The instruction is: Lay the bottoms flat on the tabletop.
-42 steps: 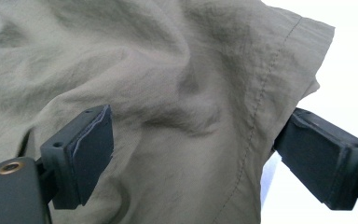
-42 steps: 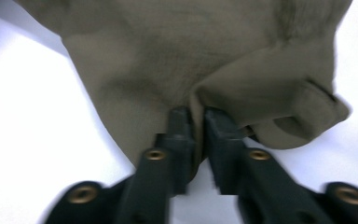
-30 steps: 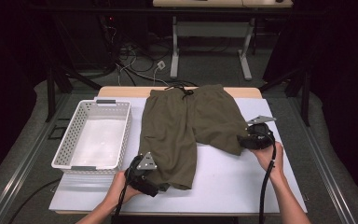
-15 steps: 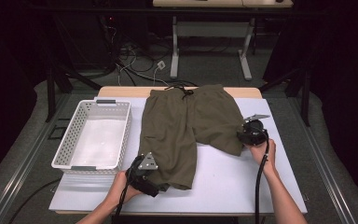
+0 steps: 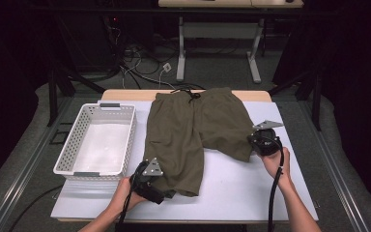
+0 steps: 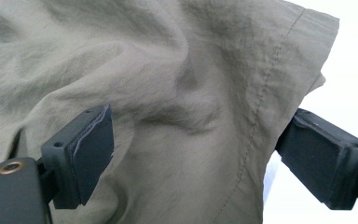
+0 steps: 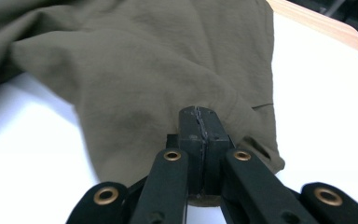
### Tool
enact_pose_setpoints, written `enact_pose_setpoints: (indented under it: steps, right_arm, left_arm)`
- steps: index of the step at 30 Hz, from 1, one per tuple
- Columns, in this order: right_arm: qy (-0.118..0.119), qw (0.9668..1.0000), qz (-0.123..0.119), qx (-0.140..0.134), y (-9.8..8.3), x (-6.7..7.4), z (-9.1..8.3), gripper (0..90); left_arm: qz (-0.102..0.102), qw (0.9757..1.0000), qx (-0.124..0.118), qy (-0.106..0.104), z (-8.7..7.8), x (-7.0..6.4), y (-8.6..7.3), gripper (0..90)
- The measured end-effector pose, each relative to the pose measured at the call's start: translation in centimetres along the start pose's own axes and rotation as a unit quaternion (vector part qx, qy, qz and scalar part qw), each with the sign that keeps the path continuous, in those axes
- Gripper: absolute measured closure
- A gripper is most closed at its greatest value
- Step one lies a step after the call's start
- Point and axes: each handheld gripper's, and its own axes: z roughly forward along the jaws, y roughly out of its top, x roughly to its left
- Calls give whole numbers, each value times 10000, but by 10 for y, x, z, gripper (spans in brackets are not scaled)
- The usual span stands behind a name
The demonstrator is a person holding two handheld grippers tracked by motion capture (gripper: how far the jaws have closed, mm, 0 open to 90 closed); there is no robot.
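fingers of right gripper [image 7: 200,122] just closed, pinching near-right leg hem of shorts [image 5: 193,130], flat mid bench [image 5: 251,193]. left gripper [image 6: 205,154] fingers wide open astride near-left hem, no grip. step: grasping. next: close left, then fold.

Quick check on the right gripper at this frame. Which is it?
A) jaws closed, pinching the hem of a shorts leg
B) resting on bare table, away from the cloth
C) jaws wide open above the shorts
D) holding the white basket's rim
A: in the right gripper view the right gripper has its jaws pressed together with the olive shorts fabric bunched at their tips; its jaws have just been closing on that leg's hem.
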Motion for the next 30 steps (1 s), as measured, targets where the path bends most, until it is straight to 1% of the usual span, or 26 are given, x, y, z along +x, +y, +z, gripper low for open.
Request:
enact_pose_setpoints:
  steps: [3, 7, 9, 10, 11, 12, 13, 14, 15, 16, 17, 18, 19, 20, 21, 22, 23, 24, 25, 27, 28, 30]
  right_arm:
    - [128, 9999, -85, 56, -3, 7, -6, 900]
    - [286, 9988, -278, 293, -8, 18, -7, 900]
    - [384, 9972, -392, 506, -11, 23, -3, 899]
    - [435, 9961, -461, 618, -13, 25, -1, 898]
    - [487, 9943, -528, 789, -16, 27, 3, 897]
    - [511, 9929, -559, 916, -18, 28, 6, 894]
    - [510, 9921, -598, 975, -20, 29, 9, 886]
    - [553, 9909, -625, 1052, -21, 29, 11, 864]
    - [549, 9905, -632, 1092, -21, 28, 12, 827]
    - [556, 9913, -593, 1040, -21, 28, 12, 800]
    - [554, 9914, -612, 1014, -19, 27, 10, 763]
    - [551, 9928, -635, 859, -18, 27, 7, 722]
    - [571, 9937, -595, 757, -16, 26, 4, 691]
    - [562, 9945, -591, 657, -14, 25, 1, 634]
    - [521, 9958, -550, 515, -12, 25, -2, 602]
    - [530, 9964, -516, 414, -10, 24, -5, 555]
    - [497, 9968, -530, 326, -8, 23, -7, 494]
    - [432, 9974, -508, 254, -7, 22, -8, 471]
    - [440, 9974, -519, 244, -6, 21, -7, 447]
    - [480, 9972, -485, 310, -7, 17, 0, 372]
    - [481, 9968, -461, 438, -7, 15, 6, 360]
    - [489, 9968, -334, 537, -11, 9, 16, 377]
  left_arm:
    - [-14, 10000, 9, 6, 0, 0, 0, 119]
    - [-10, 10000, -4, 21, -1, 0, -1, 119]
    - [-15, 10000, -3, 28, -1, 0, -1, 119]
    - [-20, 10000, 1, 23, -2, 0, -1, 119]
    - [-27, 10000, -3, 24, -2, 0, -1, 119]
    - [-17, 10000, 0, 27, -1, 0, -1, 119]
    - [-17, 10000, 1, 25, -1, 0, -1, 119]
    - [-14, 10000, -2, 29, -1, 0, -1, 119]
    - [-14, 10000, 4, 24, -1, 0, -1, 119]
    - [-2, 10000, -2, 26, -1, 0, -1, 119]
    - [10, 10000, 14, 17, -1, -1, -1, 119]
    - [18, 10000, 23, 17, -1, -1, -1, 119]
    - [-2, 10000, 16, 14, -1, 0, -1, 119]
    - [-15, 10000, 22, 10, -1, 0, -1, 119]
    - [-17, 10000, 21, 11, -1, 0, -1, 119]
    - [-20, 10000, 15, 14, 0, 0, -1, 119]
    - [-3, 10000, 24, 11, 0, -1, -1, 119]
    - [13, 10000, 31, 7, 0, -1, -1, 119]
    - [8, 10000, 27, 13, 0, -1, -1, 119]
    - [-2, 10000, 33, 17, 1, -1, 0, 119]
    - [2, 10000, 39, 14, 1, -1, 0, 119]
    - [12, 10000, 49, -1, 1, -1, 0, 119]
